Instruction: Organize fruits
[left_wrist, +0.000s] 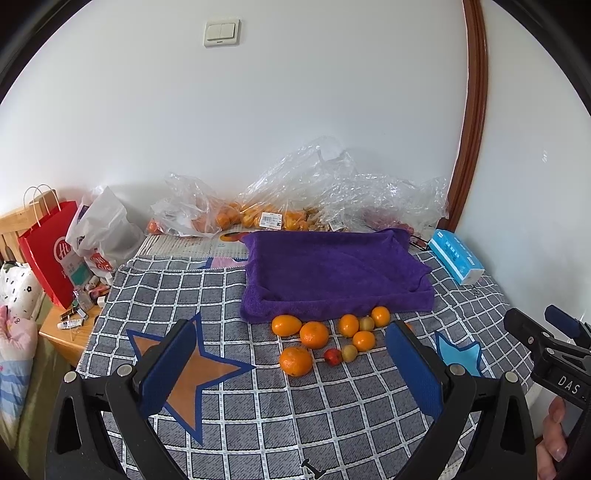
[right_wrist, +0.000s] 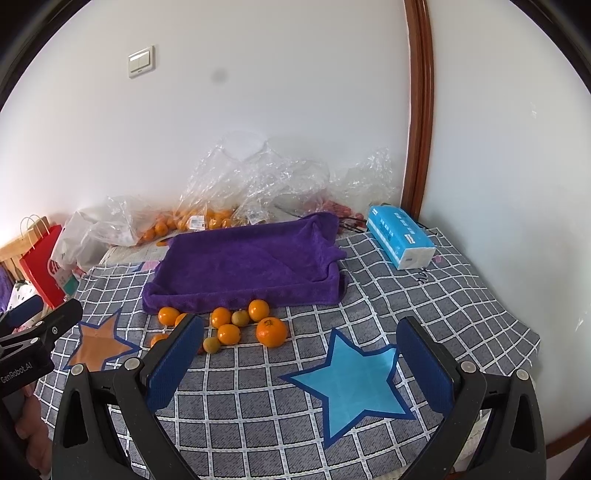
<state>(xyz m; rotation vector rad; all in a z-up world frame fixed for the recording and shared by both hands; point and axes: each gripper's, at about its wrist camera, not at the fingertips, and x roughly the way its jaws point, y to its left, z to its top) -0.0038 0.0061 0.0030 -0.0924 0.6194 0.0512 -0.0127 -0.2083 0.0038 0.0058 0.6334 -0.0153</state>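
Observation:
Several oranges (left_wrist: 314, 334) (right_wrist: 271, 331), a small red fruit (left_wrist: 332, 356) and two small yellow-green fruits (left_wrist: 349, 353) (right_wrist: 240, 317) lie loose on the checked cloth (left_wrist: 258, 406) just in front of a purple towel-covered tray (left_wrist: 332, 273) (right_wrist: 243, 266). An orange star patch (left_wrist: 184, 373) (right_wrist: 98, 343) lies at the left, a blue star patch (left_wrist: 460, 352) (right_wrist: 351, 384) at the right. My left gripper (left_wrist: 291, 369) is open and empty, hovering short of the fruits. My right gripper (right_wrist: 301, 362) is open and empty above the blue star.
Clear plastic bags with more oranges (left_wrist: 258, 214) (right_wrist: 199, 219) sit against the wall behind the tray. A blue tissue pack (left_wrist: 456, 260) (right_wrist: 400, 240) lies at the right. A red paper bag (left_wrist: 50, 251) and a cluttered wooden bedside table (left_wrist: 70, 325) stand at the left.

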